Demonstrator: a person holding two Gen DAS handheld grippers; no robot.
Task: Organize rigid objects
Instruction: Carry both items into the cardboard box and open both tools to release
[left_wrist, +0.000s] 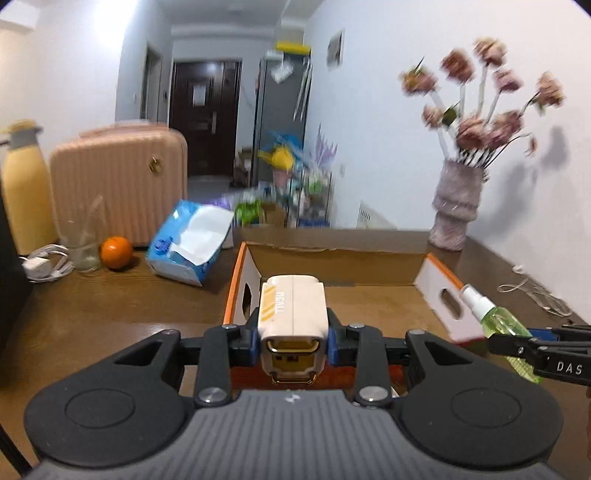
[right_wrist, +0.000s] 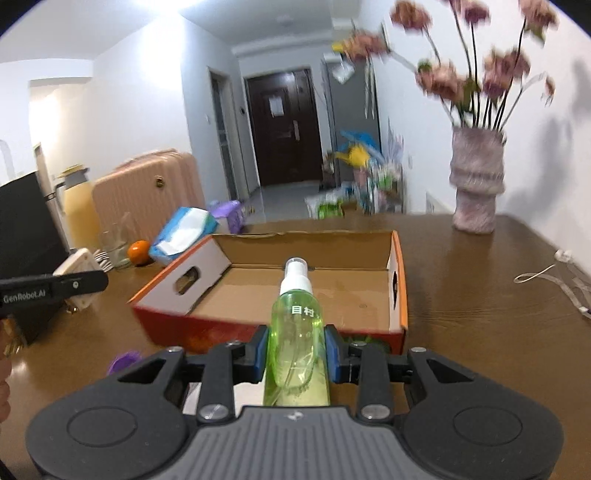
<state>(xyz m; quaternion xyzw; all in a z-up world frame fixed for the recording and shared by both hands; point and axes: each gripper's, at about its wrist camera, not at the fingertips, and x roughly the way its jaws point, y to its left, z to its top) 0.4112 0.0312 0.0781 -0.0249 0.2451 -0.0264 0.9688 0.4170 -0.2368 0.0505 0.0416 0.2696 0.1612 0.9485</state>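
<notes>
We see a brown table (right_wrist: 461, 295) bearing an open cardboard box (right_wrist: 295, 280), its inside bare, with a pink suitcase (left_wrist: 118, 188) well to its left and a vase of flowers (left_wrist: 456, 206) near its right. Our left gripper (left_wrist: 293, 341) is clamped on a cream charger-like block (left_wrist: 291, 310) held above the box's near edge. Our right gripper (right_wrist: 297, 354) grips a green spray bottle (right_wrist: 297, 332), nozzle pointing toward the box.
</notes>
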